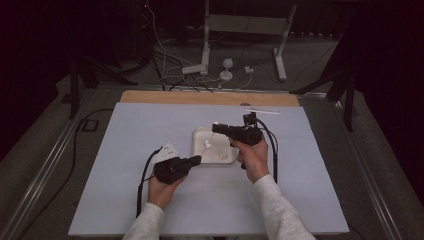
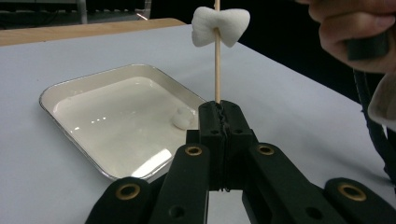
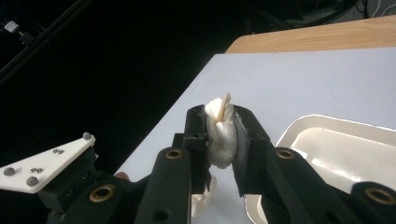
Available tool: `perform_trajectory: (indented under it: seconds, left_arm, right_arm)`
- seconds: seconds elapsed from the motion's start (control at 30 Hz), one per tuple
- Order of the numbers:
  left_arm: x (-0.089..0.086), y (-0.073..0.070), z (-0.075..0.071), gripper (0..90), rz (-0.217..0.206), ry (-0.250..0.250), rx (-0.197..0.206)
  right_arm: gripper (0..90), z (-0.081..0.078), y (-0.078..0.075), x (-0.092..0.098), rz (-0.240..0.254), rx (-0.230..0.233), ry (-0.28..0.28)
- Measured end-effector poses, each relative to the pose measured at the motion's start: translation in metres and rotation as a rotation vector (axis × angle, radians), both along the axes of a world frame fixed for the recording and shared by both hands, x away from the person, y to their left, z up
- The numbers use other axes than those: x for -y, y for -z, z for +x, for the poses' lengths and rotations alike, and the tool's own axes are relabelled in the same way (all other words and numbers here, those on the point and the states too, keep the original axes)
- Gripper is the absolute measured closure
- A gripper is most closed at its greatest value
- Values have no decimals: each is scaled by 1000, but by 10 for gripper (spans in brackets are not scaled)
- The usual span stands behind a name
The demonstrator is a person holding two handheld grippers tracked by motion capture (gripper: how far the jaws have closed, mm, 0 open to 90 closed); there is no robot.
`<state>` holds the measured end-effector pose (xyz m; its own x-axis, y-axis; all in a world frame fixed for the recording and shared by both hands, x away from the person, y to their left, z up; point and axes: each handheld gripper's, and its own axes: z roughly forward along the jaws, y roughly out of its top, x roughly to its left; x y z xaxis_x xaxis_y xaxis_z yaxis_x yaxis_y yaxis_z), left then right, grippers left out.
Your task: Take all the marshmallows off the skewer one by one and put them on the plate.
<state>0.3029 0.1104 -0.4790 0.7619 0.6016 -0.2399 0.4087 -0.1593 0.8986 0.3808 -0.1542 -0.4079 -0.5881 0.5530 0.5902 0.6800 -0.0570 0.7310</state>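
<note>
Left gripper [image 2: 219, 109]: jaws closed on the lower end of a thin wooden skewer [image 2: 216, 70], which stands upright out of them. One marshmallow [image 2: 220, 25] is threaded on the skewer, well above the jaws.

Right gripper [image 3: 219, 135]: jaws clamped on a second marshmallow [image 3: 220, 135], squeezing it between the pads; a skewer tip pokes out of its top.

High view: the right gripper [image 1: 216, 127] is above the white tray [image 1: 199, 135], the left gripper [image 1: 197, 160] at the tray's near-left corner, the skewer slanting between them.

The tray [image 2: 84, 84] sits mid-desk on the pale blue desk [image 1: 135, 130]. A small marshmallow [image 2: 182, 119] lies in the tray, close to the left jaws.

A white stick [image 1: 262, 111] lies near the far desk edge.
</note>
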Motion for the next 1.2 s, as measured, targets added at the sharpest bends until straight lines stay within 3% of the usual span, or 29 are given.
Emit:
perform_trajectory:
  seconds: [0.1, 0.73, 0.8, 0.83, 0.87, 0.9, 1.03, 1.2]
  left_arm:
    - [1, 0, -1, 900, 35, -12, 11]
    - [0, 2, -1, 900, 94, -8, 29]
    - [0, 6, -1, 900, 154, -20, 26]
    - [-2, 8, -1, 900, 138, -23, 12]
    - [-2, 8, -1, 900, 138, -23, 12]
    - [-4, 9, 1, 900, 110, -27, 1]
    - [-5, 6, 1, 900, 73, -33, -2]
    - [-6, 6, 1, 900, 43, -35, -10]
  right_arm:
    - [784, 0, 0, 2, 2, 4, 9]
    - [786, 6, -2, 11, 15, 15, 59]
    - [794, 6, -4, 16, 37, 29, 91]
    - [795, 7, -7, 22, 70, 30, 111]
    - [795, 8, -11, 27, 82, 38, 122]
    - [795, 8, -11, 27, 82, 38, 122]
    - [791, 5, -22, 33, 17, 76, 115]
    - [784, 5, -15, 28, -23, 78, 101]
